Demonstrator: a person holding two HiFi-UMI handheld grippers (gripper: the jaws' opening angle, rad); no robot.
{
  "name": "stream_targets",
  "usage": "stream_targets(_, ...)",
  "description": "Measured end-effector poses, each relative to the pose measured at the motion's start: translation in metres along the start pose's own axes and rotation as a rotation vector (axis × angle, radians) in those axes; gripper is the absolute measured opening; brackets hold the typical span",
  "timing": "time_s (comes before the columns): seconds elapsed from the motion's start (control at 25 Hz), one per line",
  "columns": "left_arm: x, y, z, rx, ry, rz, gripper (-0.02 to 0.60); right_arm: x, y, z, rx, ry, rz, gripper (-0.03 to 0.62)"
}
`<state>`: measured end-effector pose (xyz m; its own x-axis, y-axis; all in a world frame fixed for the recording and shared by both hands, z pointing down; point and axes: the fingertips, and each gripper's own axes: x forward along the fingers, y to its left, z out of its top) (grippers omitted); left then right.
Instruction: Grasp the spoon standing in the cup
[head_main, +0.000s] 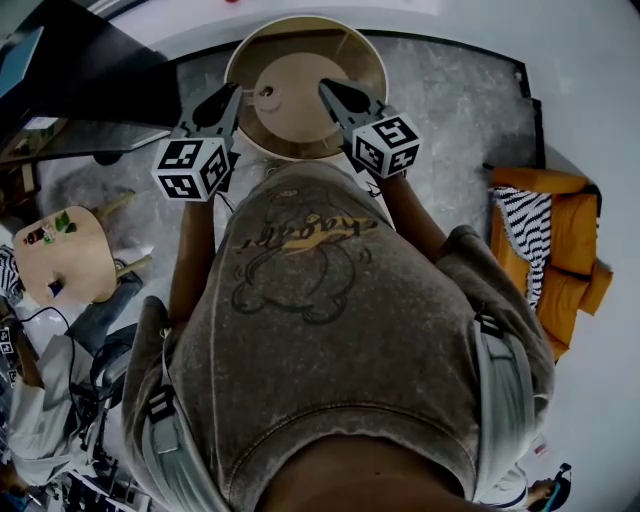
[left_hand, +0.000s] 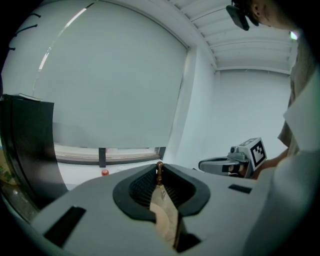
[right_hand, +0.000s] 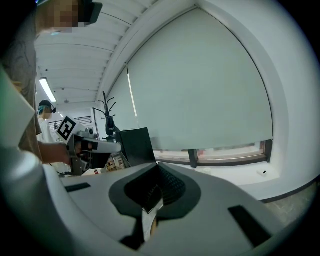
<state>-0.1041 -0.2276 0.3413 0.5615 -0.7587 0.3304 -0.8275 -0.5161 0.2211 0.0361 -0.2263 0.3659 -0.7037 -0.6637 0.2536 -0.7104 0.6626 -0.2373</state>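
In the head view both grippers reach over a round wooden table (head_main: 368, 58). My left gripper (head_main: 238, 92) has its tips beside a small pale cup (head_main: 266, 96) on the tabletop. In the left gripper view a thin brown spoon handle (left_hand: 159, 170) with a knobbed end stands clamped at the jaw tips of my left gripper (left_hand: 159, 176). My right gripper (head_main: 325, 88) hovers at the table's right side. Its jaws meet with nothing between them in the right gripper view (right_hand: 159, 172). The cup is hidden in both gripper views.
A small wooden stool (head_main: 60, 250) stands at the left. At the right is an orange chair (head_main: 565, 250) with a striped cloth. A dark panel (head_main: 90, 70) lies at the top left. A grey rug (head_main: 450, 110) lies under the table.
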Motion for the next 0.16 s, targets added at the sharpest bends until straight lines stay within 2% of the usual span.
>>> stream_targets(0.16,-0.0009,-0.0046,0.0017,0.006,0.001,-0.006,0.052,-0.0031,0.0011,0.0024,-0.002,-0.002,-0.002,0.017)
